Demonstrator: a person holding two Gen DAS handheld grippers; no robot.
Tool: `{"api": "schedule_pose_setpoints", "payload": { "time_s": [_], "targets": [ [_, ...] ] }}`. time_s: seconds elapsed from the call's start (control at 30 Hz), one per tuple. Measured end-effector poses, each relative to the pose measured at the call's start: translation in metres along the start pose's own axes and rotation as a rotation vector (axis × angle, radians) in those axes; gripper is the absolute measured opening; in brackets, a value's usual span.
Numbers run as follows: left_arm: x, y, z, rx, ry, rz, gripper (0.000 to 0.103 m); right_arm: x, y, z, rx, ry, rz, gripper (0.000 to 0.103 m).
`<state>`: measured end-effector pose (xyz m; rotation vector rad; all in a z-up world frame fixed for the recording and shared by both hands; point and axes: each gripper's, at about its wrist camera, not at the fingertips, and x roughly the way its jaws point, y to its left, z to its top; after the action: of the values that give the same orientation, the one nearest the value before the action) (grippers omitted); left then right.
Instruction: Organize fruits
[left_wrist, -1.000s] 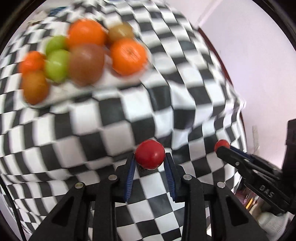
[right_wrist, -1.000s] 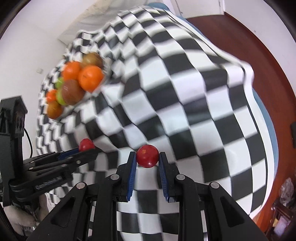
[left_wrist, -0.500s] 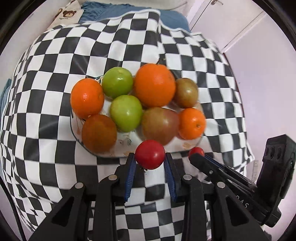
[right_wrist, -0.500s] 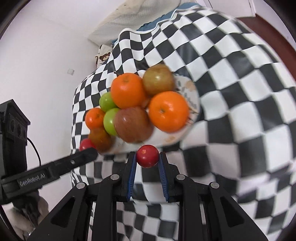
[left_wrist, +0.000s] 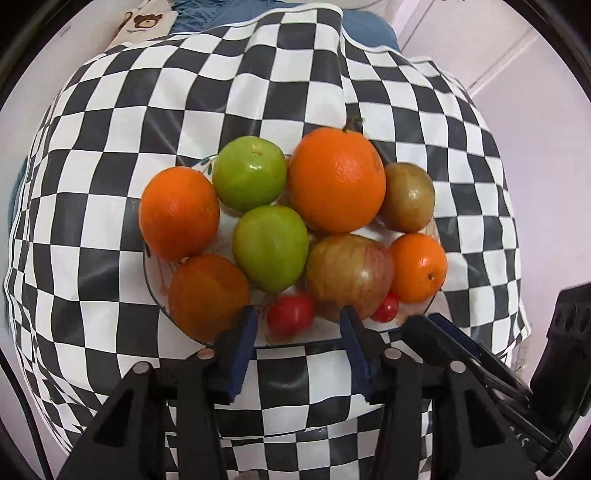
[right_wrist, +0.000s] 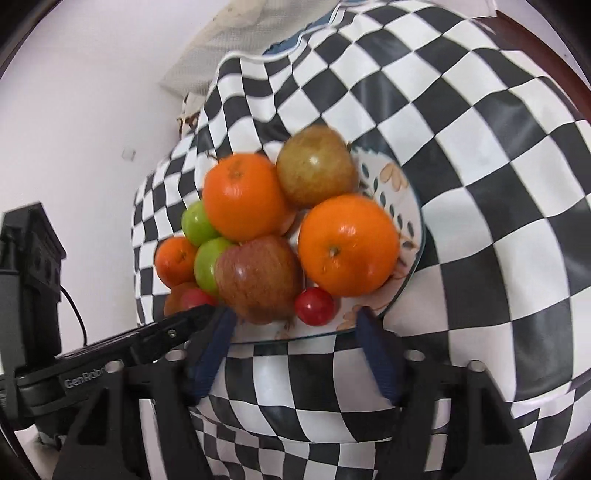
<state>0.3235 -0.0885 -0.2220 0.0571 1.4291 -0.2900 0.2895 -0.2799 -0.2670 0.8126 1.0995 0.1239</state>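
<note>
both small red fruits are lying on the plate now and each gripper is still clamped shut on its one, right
Not quite. Both small red fruits do lie on the plate, but neither gripper is clamped. The left gripper and right gripper have just been opening, and their fingers stand clear of the fruit. Each wrist view shows it.

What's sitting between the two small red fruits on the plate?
In the left wrist view, the streaked apple bulges between the left red fruit and the right one on the plate.
</note>
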Motion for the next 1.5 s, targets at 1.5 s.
{"api": "schedule_pose_setpoints", "payload": {
  "time_s": [1.5],
  "targets": [
    [-0.233, -0.032, -0.146, 0.047, -0.465, 0.134, 0.083, -0.266, 0.147, -0.096, -0.43, -0.316, -0.409, 0.1]
  ]
}}
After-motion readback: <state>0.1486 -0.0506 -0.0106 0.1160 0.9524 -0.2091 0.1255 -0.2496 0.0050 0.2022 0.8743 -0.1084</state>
